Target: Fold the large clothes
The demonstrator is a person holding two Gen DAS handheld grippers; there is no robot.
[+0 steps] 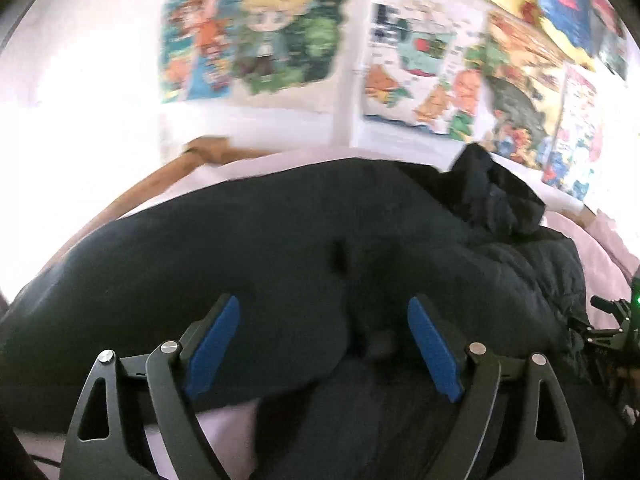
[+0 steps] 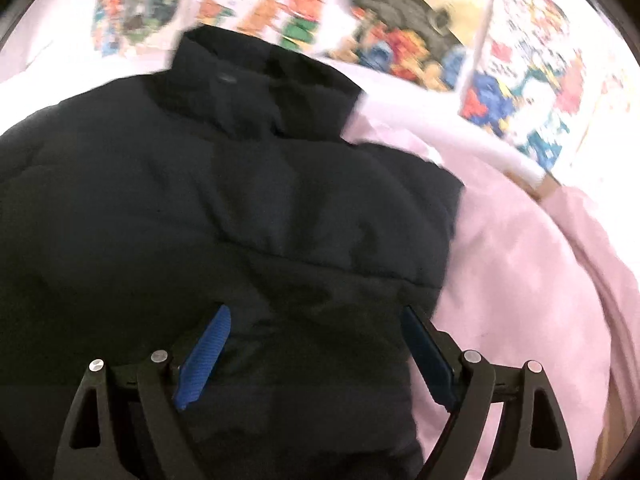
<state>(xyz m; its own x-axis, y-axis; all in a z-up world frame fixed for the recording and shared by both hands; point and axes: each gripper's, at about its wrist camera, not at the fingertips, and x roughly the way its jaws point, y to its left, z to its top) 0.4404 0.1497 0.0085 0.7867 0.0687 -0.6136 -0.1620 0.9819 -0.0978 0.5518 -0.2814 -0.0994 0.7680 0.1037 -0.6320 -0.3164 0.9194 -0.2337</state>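
A large dark navy puffer jacket [image 1: 280,248] lies on a bed with a pale pink sheet [image 1: 224,436]. In the right wrist view the jacket [image 2: 200,200] fills the left and middle, its stand-up collar [image 2: 256,80] at the far end. My left gripper [image 1: 324,304] is open, blue pads spread wide just above the jacket's near edge. My right gripper [image 2: 316,312] is open too, over the jacket's lower right part, near its right edge. Neither holds cloth. The right gripper also shows at the far right of the left wrist view [image 1: 616,324].
The pink sheet [image 2: 520,280] spreads to the right of the jacket. A wooden bed frame [image 1: 160,180] runs along the far left edge. Colourful cartoon posters [image 1: 256,36] cover the white wall behind the bed; they also show in the right wrist view [image 2: 520,72].
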